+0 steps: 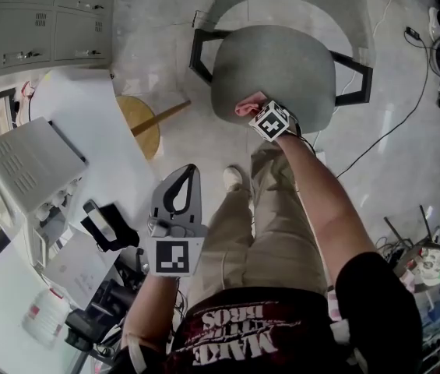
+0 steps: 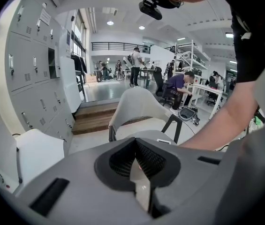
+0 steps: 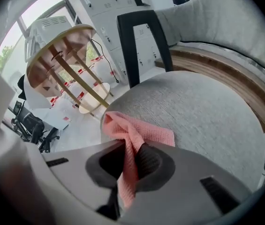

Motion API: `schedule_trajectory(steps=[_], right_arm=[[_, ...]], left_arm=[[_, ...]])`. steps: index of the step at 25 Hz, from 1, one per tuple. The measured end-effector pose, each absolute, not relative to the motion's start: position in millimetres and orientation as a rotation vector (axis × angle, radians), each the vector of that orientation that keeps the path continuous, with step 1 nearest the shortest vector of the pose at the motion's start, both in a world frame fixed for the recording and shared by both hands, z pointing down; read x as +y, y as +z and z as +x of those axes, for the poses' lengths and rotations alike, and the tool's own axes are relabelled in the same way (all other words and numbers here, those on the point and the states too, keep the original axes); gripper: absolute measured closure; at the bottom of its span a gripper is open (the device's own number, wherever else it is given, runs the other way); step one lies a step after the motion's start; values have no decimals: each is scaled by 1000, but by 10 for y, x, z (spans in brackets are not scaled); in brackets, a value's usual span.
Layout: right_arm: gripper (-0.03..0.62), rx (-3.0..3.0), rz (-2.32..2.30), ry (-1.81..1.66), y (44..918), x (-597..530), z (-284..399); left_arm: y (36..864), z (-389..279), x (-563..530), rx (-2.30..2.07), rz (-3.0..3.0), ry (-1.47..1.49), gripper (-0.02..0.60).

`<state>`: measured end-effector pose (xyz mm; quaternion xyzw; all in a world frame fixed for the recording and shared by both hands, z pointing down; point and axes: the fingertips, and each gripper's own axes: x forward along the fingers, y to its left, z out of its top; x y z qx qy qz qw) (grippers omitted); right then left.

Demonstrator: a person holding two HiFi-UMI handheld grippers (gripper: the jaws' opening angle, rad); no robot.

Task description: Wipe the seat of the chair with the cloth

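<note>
Head view: on right tongs the jaws are hidden under marker cube, cloth only a pink sliver, forearm covering chair seat near rim; left gripper view: left tongs block most of it.

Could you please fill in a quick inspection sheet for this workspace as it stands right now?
Surface: grey fabric chair seat, bare except for the cloth.
Job's things: pink cloth, bunched on the seat's near edge.
Clutter: white table at the left carries a white machine and small items; a wooden stool stands beside it.
Grippers: right gripper is shut on the cloth at the seat; left gripper has its jaws together, empty, away from the chair.
Cables: black cable trails over the floor to the right of the chair.
Surroundings: grey lockers; people far off.
</note>
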<state>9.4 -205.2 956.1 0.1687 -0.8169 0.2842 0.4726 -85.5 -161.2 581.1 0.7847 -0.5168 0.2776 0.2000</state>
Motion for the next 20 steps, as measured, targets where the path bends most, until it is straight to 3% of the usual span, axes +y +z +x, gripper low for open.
schedule_trajectory(steps=[14,20], right_arm=[[563,-1699,631,869,9721,-1755,2074],[563,-1791,752,710,9177,-1829,2220]], left_arm=[[5442,-559,-1851,-1427,2303,746,575],[5093,-585,-1853,-1422,2322,668,576]])
